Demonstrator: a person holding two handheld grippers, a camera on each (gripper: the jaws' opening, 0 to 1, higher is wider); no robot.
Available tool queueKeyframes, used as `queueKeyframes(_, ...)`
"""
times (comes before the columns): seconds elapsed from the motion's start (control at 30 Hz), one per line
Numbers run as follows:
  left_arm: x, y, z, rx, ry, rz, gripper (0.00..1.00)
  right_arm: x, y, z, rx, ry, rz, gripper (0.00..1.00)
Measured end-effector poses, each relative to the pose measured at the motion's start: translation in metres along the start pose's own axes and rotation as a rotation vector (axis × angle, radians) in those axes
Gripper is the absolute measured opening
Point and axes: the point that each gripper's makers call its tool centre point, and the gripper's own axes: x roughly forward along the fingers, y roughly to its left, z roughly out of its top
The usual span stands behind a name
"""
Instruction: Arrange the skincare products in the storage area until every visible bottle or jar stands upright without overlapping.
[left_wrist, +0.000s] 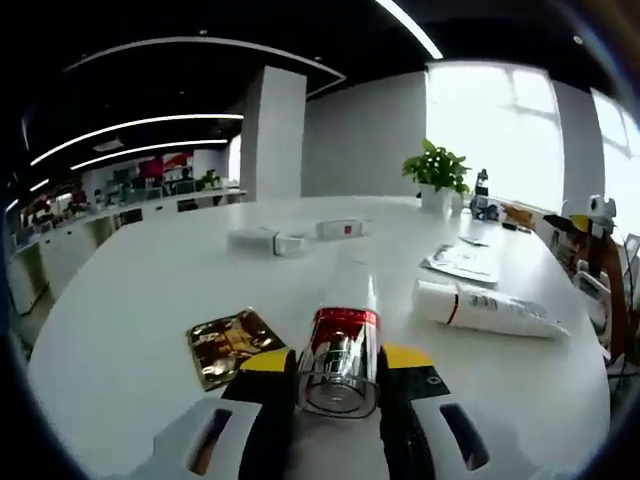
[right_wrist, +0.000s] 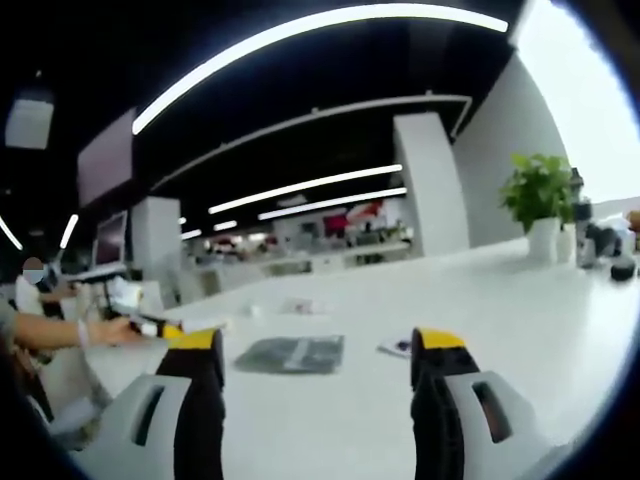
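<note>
White tube (left_wrist: 340, 335) — red band, seemingly chrome cap.

The desk (left_wrist: 130, 300) looks smooth, white and faintly glossy. The bottle (left_wrist: 342, 335) has a clear glassy base, a mirror-bright metallic red band and white matt plastic above. The sachet (left_wrist: 228, 343) is crinkled gold foil; the tube (left_wrist: 485, 307) is smooth white plastic.

We cannot read the print on the white tube (left_wrist: 482, 308) or the papers (left_wrist: 462, 263), the bottle's (left_wrist: 341, 340) near end sits partly hidden between the left gripper's (left_wrist: 338, 372) jaws, and the dark sheet (right_wrist: 293, 353) stays too blurred to identify.
</note>
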Motion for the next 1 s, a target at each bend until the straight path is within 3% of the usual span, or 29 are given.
queueKeyframes(0.17, -0.003, -0.001, 0.008, -0.051, 0.016, 0.003, 0.31, -0.001, -0.004, 0.001, 0.004, -0.004, -0.012, 0.75)
queueKeyframes(0.4, -0.012, 0.001, 0.041, -0.096, -0.008, 0.013, 0.30, -0.001, -0.007, 0.001, 0.008, -0.005, -0.016, 0.75)
queueKeyframes(0.6, -0.018, -0.009, 0.059, -0.076, 0.032, 0.028, 0.30, -0.002, -0.009, 0.002, 0.010, -0.007, -0.012, 0.75)
queueKeyframes(0.67, -0.018, -0.013, 0.063, -0.065, 0.069, 0.033, 0.30, -0.001, -0.009, 0.002, 0.010, -0.006, -0.013, 0.75)
queueKeyframes(0.73, -0.019, -0.018, 0.060, -0.061, 0.149, 0.026, 0.30, -0.002, -0.010, 0.001, 0.012, -0.004, -0.015, 0.75)
queueKeyframes(0.9, -0.019, -0.021, 0.092, -0.026, 0.260, 0.055, 0.30, -0.002, -0.013, 0.002, 0.013, -0.008, -0.018, 0.75)
queueKeyframes(1.0, -0.021, -0.030, 0.102, -0.004, 0.330, 0.054, 0.30, -0.003, -0.013, 0.001, 0.015, -0.006, -0.020, 0.75)
